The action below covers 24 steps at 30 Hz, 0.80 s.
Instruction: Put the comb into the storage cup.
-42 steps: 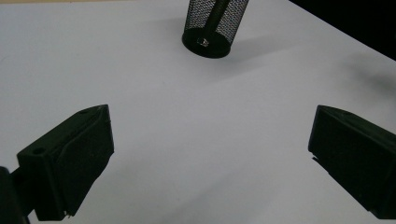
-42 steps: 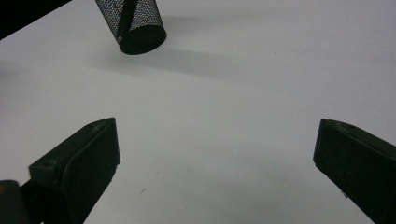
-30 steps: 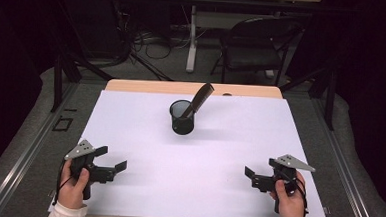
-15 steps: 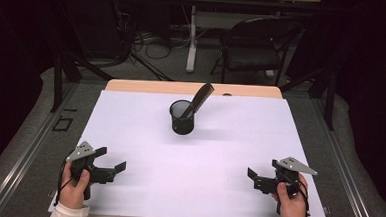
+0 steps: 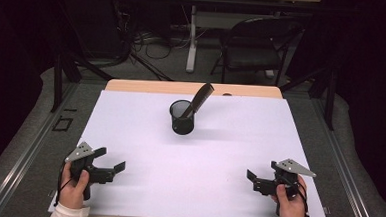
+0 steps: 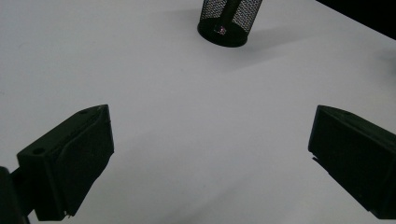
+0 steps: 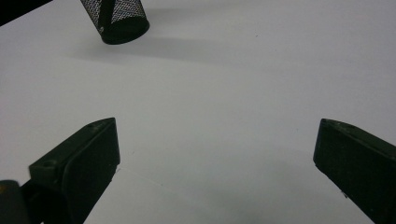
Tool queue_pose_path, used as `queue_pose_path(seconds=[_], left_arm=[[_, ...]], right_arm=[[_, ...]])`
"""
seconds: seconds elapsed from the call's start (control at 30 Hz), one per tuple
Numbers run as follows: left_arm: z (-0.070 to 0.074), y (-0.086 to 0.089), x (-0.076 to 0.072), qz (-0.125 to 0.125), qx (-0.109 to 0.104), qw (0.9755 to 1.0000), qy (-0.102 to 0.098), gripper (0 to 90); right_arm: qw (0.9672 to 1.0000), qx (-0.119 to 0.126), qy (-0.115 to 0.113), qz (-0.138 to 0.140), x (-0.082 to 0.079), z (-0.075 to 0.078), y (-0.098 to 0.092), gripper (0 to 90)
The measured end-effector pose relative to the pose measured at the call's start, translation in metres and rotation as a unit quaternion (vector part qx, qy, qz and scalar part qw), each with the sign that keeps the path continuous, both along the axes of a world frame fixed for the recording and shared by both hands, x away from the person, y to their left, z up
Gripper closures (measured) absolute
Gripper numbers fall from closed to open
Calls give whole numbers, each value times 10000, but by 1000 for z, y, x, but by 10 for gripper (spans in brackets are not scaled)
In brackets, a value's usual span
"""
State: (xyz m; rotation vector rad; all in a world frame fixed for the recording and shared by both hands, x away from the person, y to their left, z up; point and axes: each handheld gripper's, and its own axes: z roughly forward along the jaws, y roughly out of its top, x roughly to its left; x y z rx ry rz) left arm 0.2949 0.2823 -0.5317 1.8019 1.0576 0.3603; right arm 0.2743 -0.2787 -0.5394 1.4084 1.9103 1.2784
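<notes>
high view: a black mesh cup (image 5: 182,117) stands upright on the white surface (image 5: 145,126), toward 12 o'clock from the person and a little left of centre. a dark comb (image 5: 197,99) stands in it, its upper end leaning out toward 1 o'clock. the left gripper (image 5: 109,162) sits near the 7 o'clock corner, held in the left hand (image 5: 74,187), and the right gripper (image 5: 257,181) near the 5 o'clock corner, held in the right hand (image 5: 290,201). both are well apart from the cup and hold nothing.

left gripper view: the jaws stand wide, with bare white surface between them. the mesh cup (image 6: 228,21) is up at 12 o'clock, and a dark shaft inside it is probably the comb's lower end, though the mesh makes that hard to confirm.

right gripper view: these jaws are wide too and hold nothing. the cup (image 7: 116,19) lies at about 11 o'clock, tilted in the frame because the camera is rolled, not because it leans.

judgement: this looks like the very start, with both grippers parked at the near edge and no reach yet begun. the likely work is lifting the comb out of the cup. the next move would call for one gripper to travel forward toward 12 o'clock, line its wide jaws across the comb's free upper end and close there, while the other may need to steady the cup so it does not tip.
</notes>
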Motion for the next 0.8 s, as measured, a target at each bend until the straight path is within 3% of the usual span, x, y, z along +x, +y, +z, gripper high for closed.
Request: queue_pose_path(seconds=[0.8], left_arm=[[-3,1,0,6,-19,10000,-2,5]], right_arm=[[9999,66,97,-99,1,-2,-9,5]])
